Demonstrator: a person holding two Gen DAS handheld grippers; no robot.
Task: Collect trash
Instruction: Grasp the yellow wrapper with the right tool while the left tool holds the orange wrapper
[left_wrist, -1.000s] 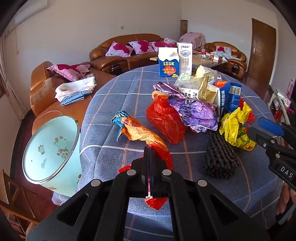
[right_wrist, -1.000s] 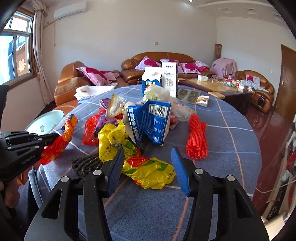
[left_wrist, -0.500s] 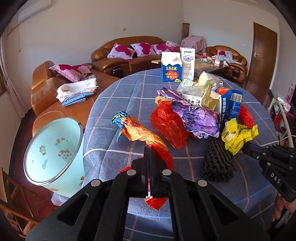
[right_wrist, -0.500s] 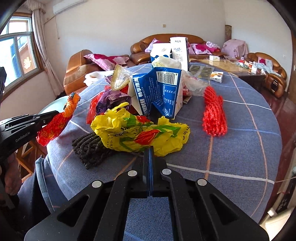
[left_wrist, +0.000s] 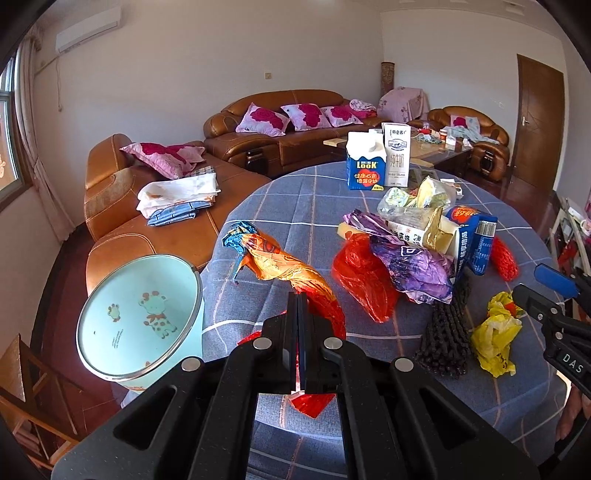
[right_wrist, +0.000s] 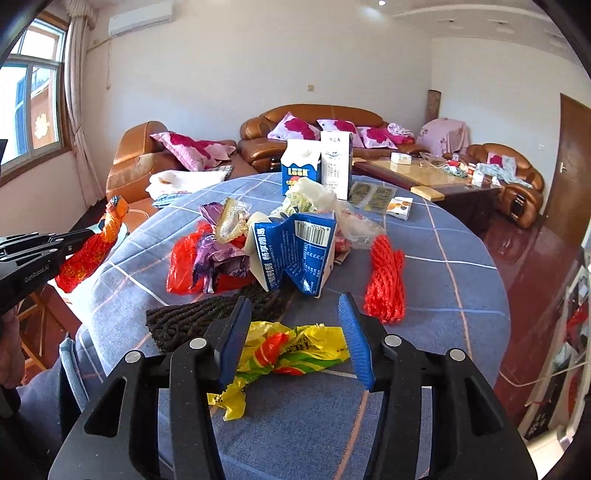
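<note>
At the far left, beside the worktop's (left_wrist: 280, 192) edge, stands the pale green bin (left_wrist: 140, 321), its mouth open and nothing between it and the left gripper (left_wrist: 297, 314). That gripper's jaws are clenched on the red-and-orange wrapper (left_wrist: 288, 271), which hangs from them with its blue end trailing over the cloth; in the right wrist view it is off the worktop, out past the edge. Compared with a second ago the bin sits closer under the wrapper, so the drop looks near.

Further right lie the red bag (left_wrist: 360, 275), the purple wrapper (left_wrist: 410, 262) and the dark mesh (left_wrist: 448, 332), all heaped close together.

The right gripper (right_wrist: 293, 338) has its jaws released: they have just been opening after a pinch half a second ago, and the yellow bag (right_wrist: 291, 350) lies between them on the cloth, untouched by the pads. It sits near the worktop's near edge, with bare cloth around it for a fresh grasp.
</note>
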